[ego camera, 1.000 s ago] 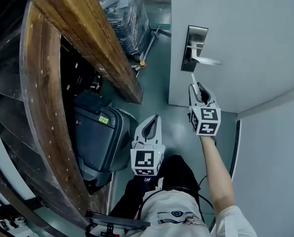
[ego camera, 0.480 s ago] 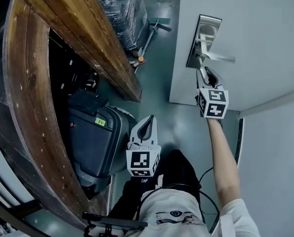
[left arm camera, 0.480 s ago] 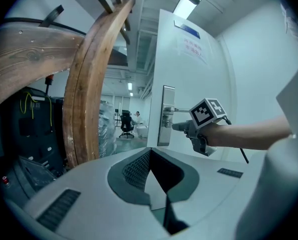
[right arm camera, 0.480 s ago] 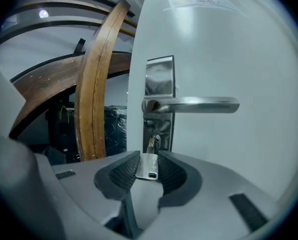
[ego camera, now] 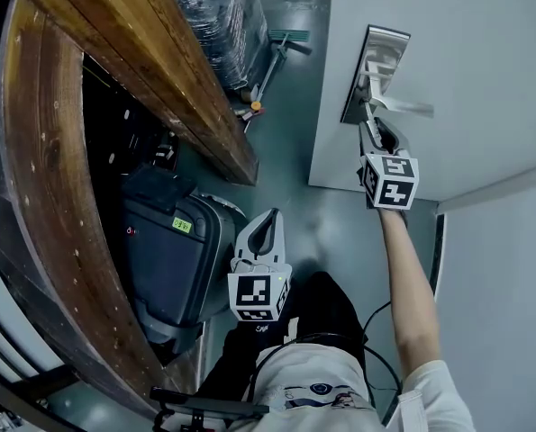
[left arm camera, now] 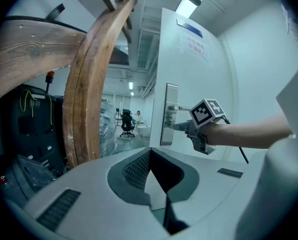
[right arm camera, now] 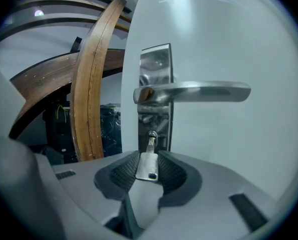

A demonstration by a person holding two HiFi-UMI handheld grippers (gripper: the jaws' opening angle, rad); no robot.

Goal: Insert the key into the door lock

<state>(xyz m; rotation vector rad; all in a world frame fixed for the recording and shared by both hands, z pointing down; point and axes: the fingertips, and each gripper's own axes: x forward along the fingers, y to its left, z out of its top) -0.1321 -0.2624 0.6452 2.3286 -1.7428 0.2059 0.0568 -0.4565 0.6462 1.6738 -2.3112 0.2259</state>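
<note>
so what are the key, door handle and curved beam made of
The key looks like dull silver metal, faintly shiny. The door handle is probably brushed steel, given its soft reflections. The curved beam is wood, seemingly varnished: grain shows.

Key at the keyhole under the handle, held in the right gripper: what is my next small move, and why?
Probably ease the right gripper straight forward along the blade without loosening the grip. The key is clamped by its head between the jaws, its tip meets the keyhole below the lever handle, and most of the blade shows outside, roughly in line with the slot.
</note>
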